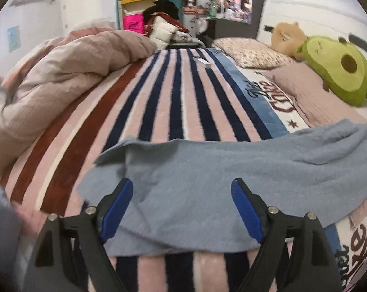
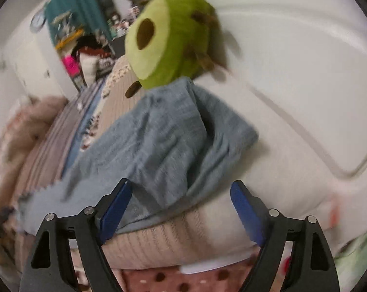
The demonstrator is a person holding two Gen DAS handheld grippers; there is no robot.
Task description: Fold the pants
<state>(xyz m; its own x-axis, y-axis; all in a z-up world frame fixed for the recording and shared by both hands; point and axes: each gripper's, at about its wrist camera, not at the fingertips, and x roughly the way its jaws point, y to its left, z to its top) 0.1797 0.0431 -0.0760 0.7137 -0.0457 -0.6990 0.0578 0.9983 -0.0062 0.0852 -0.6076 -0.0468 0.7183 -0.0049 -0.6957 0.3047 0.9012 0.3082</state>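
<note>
Lying spread across the striped blanket (image 1: 173,92) of the bed, the blue-grey pants (image 1: 207,170) are seen stretched sideways, one end draped up over a pillow (image 2: 173,241) beside the avocado plush (image 2: 168,41). Both grippers are held wide apart at the fingers and nothing is gripped: the left gripper (image 1: 182,211) hovers over the near edge of the fabric, and the right gripper (image 2: 181,211) over the end resting on the pillow.

The step in hand is judged to be a regrasp before the next fold. It is done well if the raised end is first drawn off the pillow onto the flat blanket, so that the cloth lies level. Each edge is best taken at a corner, through all layers at once, and the wrinkles near the pillow smoothed before the fold is carried over.

Much is hard to read. The right wrist view is blurred, so seams and layers cannot be counted. Which end is the waistband cannot be told. The turned-up flap at the far left corner (image 1: 115,150) hides what lies under it, and the near edge is cut off behind the fingers (image 1: 117,209).
</note>
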